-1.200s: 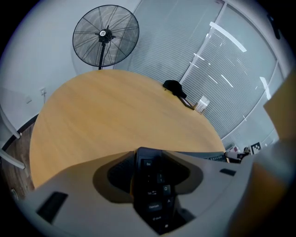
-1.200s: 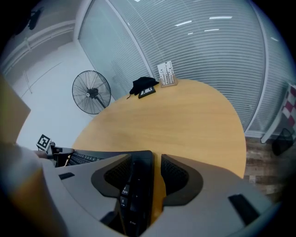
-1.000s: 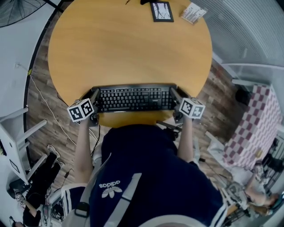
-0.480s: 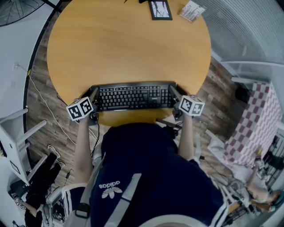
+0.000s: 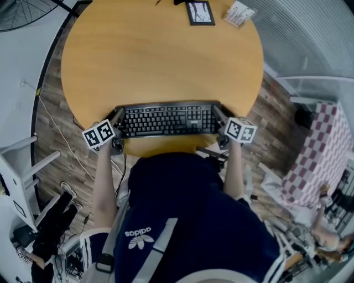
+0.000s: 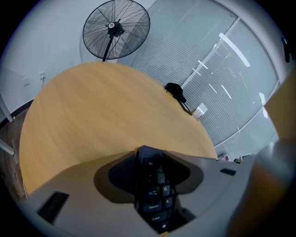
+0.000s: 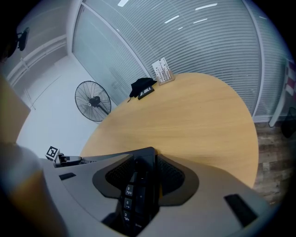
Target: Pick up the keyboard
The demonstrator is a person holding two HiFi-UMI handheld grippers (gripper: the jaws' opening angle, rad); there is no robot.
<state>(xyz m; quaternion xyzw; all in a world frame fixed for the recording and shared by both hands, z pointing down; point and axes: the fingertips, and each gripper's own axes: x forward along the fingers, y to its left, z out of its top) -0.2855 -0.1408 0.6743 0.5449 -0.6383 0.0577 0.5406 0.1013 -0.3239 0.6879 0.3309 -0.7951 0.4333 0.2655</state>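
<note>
We are clamping the fingers [image 6: 83, 185] of our left gripper [image 5: 118, 117] on the left end of the black rectangular plastic keyboard [image 5: 166, 120], and the fingers [image 7: 185, 194] of our right gripper [image 5: 217, 113] on its right end. The keyboard is stretching along the near edge of the round light-wood counter [image 5: 160, 55], well apart from the small black-framed picture [image 5: 200, 13] at the far edge.

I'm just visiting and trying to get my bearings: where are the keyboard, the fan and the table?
keyboard [image 5: 166, 120]: head view, middle of its keys.
fan [image 6: 114, 28]: left gripper view, hub of its cage.
table [image 5: 160, 61]: head view, bare wooden top.
</note>
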